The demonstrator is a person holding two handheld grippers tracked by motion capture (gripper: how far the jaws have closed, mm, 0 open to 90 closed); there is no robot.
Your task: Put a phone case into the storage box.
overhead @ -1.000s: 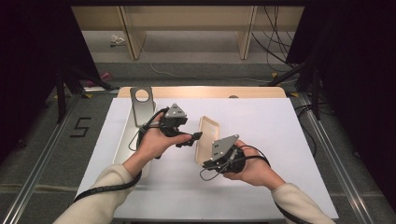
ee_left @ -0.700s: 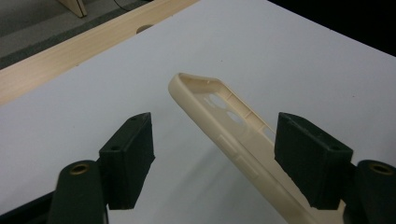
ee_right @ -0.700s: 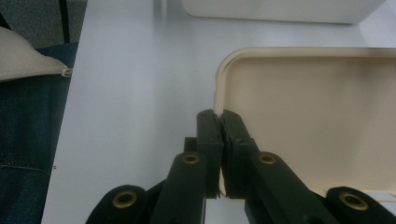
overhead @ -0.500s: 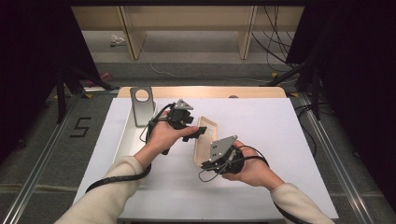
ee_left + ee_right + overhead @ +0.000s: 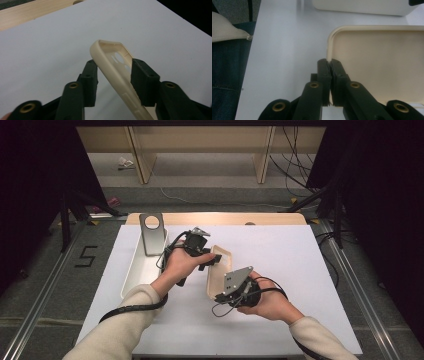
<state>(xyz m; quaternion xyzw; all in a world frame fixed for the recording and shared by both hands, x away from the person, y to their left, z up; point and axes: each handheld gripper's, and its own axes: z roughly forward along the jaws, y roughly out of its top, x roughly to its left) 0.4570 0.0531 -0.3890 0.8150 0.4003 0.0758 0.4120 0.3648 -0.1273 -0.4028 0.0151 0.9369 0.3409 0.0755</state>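
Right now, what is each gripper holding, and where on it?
The right gripper is shut on the near rim of the cream phone case. The left gripper straddles the case's camera-hole end, jaws just closing, pads not yet pressing.

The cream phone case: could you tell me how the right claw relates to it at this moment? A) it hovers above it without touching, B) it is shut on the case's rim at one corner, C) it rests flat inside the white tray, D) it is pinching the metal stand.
B: in the right gripper view the right claw has its jaws pressed together on the thin rim of the cream phone case, close to a rounded corner.
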